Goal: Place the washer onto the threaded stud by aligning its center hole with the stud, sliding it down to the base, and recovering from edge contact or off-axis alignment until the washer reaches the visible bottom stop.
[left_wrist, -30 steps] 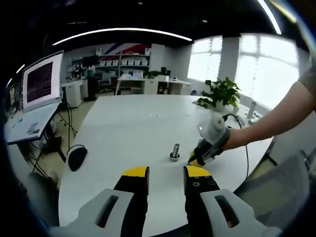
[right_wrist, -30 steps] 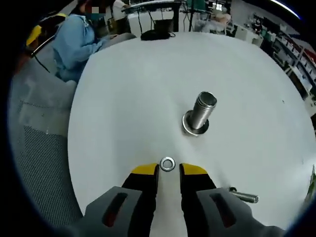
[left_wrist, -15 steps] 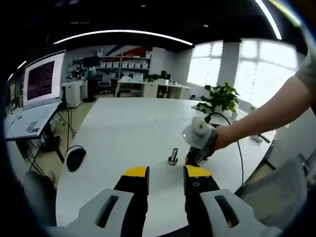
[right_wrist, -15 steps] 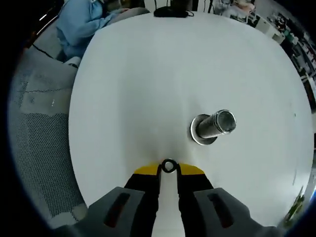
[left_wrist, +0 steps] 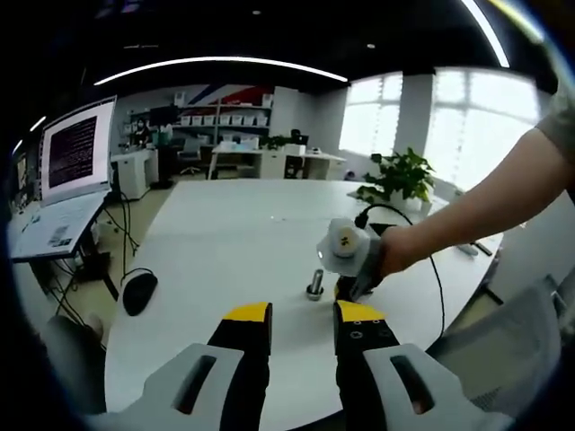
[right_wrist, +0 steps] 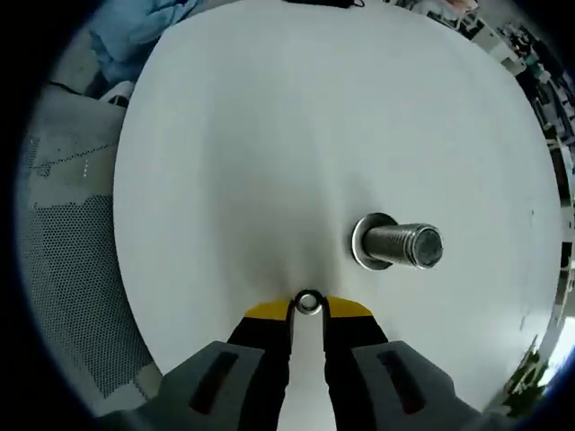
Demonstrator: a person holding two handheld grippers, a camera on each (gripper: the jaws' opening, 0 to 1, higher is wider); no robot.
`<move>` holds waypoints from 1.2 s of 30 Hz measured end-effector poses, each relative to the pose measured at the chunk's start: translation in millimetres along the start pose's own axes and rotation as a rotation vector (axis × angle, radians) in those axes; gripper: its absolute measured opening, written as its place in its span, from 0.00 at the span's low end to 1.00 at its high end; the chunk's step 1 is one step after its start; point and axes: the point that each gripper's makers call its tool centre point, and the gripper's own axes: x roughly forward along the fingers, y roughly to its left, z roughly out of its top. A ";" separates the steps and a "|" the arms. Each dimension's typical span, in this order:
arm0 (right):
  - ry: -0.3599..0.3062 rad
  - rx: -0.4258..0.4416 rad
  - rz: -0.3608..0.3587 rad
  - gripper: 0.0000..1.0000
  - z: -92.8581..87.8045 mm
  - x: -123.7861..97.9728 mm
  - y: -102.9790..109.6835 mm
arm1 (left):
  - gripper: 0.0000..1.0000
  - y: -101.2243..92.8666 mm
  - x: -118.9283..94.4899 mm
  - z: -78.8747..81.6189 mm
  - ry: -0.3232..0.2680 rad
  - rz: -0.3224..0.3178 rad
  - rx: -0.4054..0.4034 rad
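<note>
Two yellow tips of the right gripper (right_wrist: 308,310) pinch the washer (right_wrist: 308,303) above the white table (right_wrist: 234,162); threaded stud (right_wrist: 400,245) at two o'clock. Left gripper (left_wrist: 303,325) hangs spread.

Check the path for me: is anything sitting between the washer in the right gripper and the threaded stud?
Nothing visible. The washer is pinched in the right gripper, and only bare white table lies between it and the stud.

bright window glare (left_wrist: 467,135), ceiling strip lights, heavy fisheye bending edges.
</note>
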 end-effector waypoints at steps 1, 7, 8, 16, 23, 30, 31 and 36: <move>-0.036 0.008 0.005 0.14 0.9 -1.5 0.4 | 0.25 0.3 -0.1 0.2 -0.002 0.000 0.000; -0.074 0.010 -0.018 0.13 -0.2 -4.1 1.3 | 0.25 0.5 0.2 0.0 0.000 -0.002 0.000; -0.091 0.030 -0.013 0.13 0.0 -2.5 -0.2 | 0.25 0.4 0.2 -0.1 0.000 -0.002 0.001; -0.138 0.065 -0.013 0.13 -2.4 -3.2 -1.1 | 0.25 0.4 0.4 -0.6 0.002 -0.003 0.003; -0.168 0.085 -0.043 0.13 -9.5 -12.7 -8.7 | 0.25 0.7 0.7 -0.8 0.003 -0.002 0.004; -0.246 0.111 -0.076 0.13 -7.1 -39.5 -21.4 | 0.25 1.2 0.5 -0.6 0.005 0.002 0.008; -0.256 0.116 -0.078 0.13 -7.7 -42.6 -22.9 | 0.25 1.3 0.3 -0.5 0.005 0.004 0.008; -0.293 0.136 -0.113 0.13 -16.3 -60.1 -35.4 | 0.25 2.6 0.1 -0.4 0.004 0.008 0.009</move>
